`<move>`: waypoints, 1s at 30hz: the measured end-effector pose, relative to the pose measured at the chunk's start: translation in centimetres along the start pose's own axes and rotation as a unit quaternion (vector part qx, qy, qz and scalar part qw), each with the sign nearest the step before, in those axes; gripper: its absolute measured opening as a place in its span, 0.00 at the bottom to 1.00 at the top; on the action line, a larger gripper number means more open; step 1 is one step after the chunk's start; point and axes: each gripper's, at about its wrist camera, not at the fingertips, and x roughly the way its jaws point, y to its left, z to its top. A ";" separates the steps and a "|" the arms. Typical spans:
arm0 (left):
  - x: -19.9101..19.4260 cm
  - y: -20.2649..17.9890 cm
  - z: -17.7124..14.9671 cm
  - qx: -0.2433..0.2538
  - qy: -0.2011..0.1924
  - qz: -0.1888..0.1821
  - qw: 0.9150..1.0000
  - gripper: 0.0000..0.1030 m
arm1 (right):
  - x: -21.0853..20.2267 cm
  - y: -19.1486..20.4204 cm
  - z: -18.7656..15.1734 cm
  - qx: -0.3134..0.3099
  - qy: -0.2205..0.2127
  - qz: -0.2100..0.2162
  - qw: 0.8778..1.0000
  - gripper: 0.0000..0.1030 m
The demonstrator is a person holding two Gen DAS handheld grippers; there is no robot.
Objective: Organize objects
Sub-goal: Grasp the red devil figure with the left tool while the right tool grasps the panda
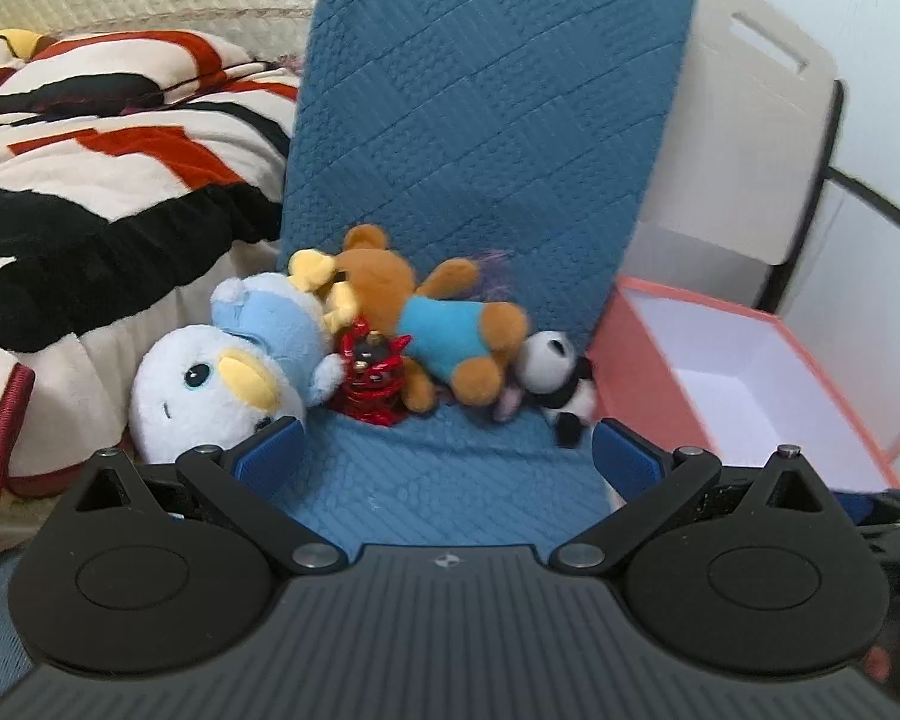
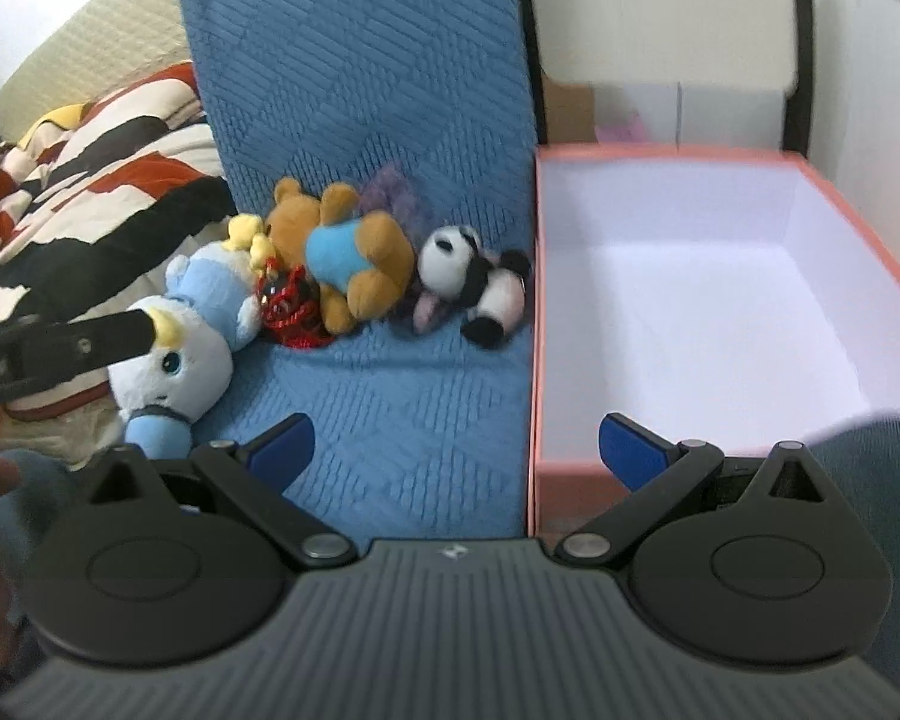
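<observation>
Several soft toys lie in a row on a blue quilted mat (image 1: 450, 468) (image 2: 402, 420): a white and light-blue penguin plush (image 1: 222, 372) (image 2: 192, 324), a small red figure (image 1: 372, 378) (image 2: 288, 303), a brown bear in a blue shirt (image 1: 438, 324) (image 2: 348, 252) and a little panda (image 1: 555, 372) (image 2: 474, 276). A pink box with a white inside (image 1: 750, 384) (image 2: 690, 276) stands open and bare to their right. My left gripper (image 1: 447, 456) is open just short of the toys. My right gripper (image 2: 456, 450) is open over the mat's front, beside the box edge.
A red, black and cream striped blanket (image 1: 90, 180) (image 2: 90, 168) is heaped on the left. The blue mat rises as a backrest behind the toys. A white board with a black frame (image 1: 750, 120) (image 2: 660, 12) stands behind the box. The left gripper's black arm (image 2: 60, 348) crosses the right wrist view.
</observation>
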 end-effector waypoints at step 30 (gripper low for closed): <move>14.3 3.8 3.3 0.015 0.031 0.026 0.999 0.90 | 11.6 2.3 6.8 -0.102 -0.056 0.046 0.992 0.79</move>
